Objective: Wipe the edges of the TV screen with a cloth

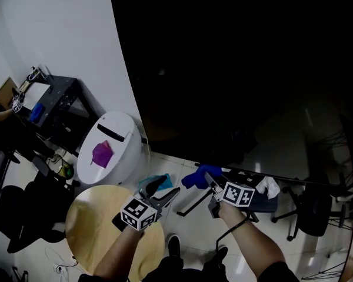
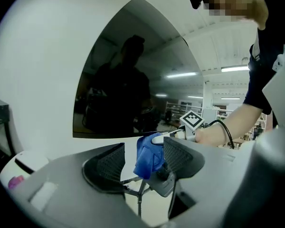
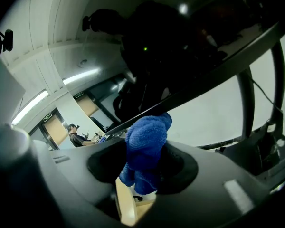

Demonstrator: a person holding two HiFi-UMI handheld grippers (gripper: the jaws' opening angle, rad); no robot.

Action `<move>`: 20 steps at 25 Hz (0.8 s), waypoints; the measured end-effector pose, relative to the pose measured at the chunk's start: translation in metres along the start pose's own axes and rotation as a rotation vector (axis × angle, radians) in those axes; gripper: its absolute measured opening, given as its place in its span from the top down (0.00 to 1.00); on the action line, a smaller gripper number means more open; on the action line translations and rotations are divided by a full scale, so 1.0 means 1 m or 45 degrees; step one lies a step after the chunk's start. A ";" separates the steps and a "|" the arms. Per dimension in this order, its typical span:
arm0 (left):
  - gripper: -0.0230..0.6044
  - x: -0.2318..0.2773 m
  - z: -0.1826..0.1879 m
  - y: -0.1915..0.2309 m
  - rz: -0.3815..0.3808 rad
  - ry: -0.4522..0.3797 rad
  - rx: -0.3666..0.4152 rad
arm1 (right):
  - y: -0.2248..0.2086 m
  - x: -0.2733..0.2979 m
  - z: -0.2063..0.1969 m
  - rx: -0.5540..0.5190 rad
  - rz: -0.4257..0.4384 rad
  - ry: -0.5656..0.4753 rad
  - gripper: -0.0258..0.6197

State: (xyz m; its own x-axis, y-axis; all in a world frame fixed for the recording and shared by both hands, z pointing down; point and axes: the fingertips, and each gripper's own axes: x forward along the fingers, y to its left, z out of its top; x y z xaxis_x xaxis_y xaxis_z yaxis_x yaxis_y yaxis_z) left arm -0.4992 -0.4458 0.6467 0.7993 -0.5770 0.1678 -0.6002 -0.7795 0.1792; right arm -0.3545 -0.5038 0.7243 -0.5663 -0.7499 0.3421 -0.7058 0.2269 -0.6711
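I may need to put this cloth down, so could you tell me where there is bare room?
The round wooden table, below the white bin, is bare across its left half. A strip of pale floor lies open between that bin and the TV screen. Further right, a stand leg and chair crowd it.

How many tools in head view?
2. Left tool, open, lower centre; right tool right of it, shut on the blue cloth by the TV screen's bottom edge. None hidden.

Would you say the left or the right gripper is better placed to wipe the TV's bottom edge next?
Right. The right gripper is shut on the blue cloth by the TV screen's lower edge; the left gripper is open and empty.
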 end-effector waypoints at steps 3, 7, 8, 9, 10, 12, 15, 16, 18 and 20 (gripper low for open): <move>0.57 -0.018 -0.002 0.021 0.046 -0.005 -0.001 | 0.021 0.024 -0.009 -0.004 0.035 0.026 0.68; 0.57 -0.039 -0.001 0.045 0.104 -0.013 0.003 | 0.053 0.057 -0.021 -0.022 0.089 0.076 0.68; 0.57 -0.043 0.000 0.050 0.116 -0.015 0.004 | 0.060 0.065 -0.024 -0.025 0.101 0.087 0.68; 0.57 -0.047 0.000 0.054 0.128 -0.016 0.006 | 0.067 0.072 -0.026 -0.027 0.114 0.098 0.68; 0.57 -0.051 0.000 0.058 0.141 -0.016 0.010 | 0.074 0.079 -0.029 -0.028 0.126 0.107 0.68; 0.57 -0.059 0.001 0.064 0.164 -0.019 0.012 | 0.086 0.092 -0.034 -0.034 0.151 0.128 0.68; 0.57 -0.068 0.002 0.074 0.187 -0.020 0.013 | 0.105 0.112 -0.041 -0.049 0.187 0.162 0.68; 0.57 -0.071 0.001 0.076 0.189 -0.016 0.015 | 0.112 0.118 -0.044 -0.053 0.199 0.171 0.68; 0.57 -0.075 -0.002 0.080 0.186 0.004 0.021 | 0.123 0.128 -0.049 -0.060 0.222 0.184 0.68; 0.55 -0.077 -0.006 0.083 0.181 0.033 0.036 | 0.134 0.137 -0.053 -0.069 0.243 0.195 0.68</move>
State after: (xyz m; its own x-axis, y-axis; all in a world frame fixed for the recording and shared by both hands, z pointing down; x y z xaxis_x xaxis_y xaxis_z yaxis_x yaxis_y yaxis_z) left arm -0.6102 -0.4646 0.6543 0.7052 -0.6758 0.2146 -0.7060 -0.6972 0.1245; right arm -0.5494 -0.5434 0.7168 -0.7464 -0.5883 0.3110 -0.5994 0.3915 -0.6981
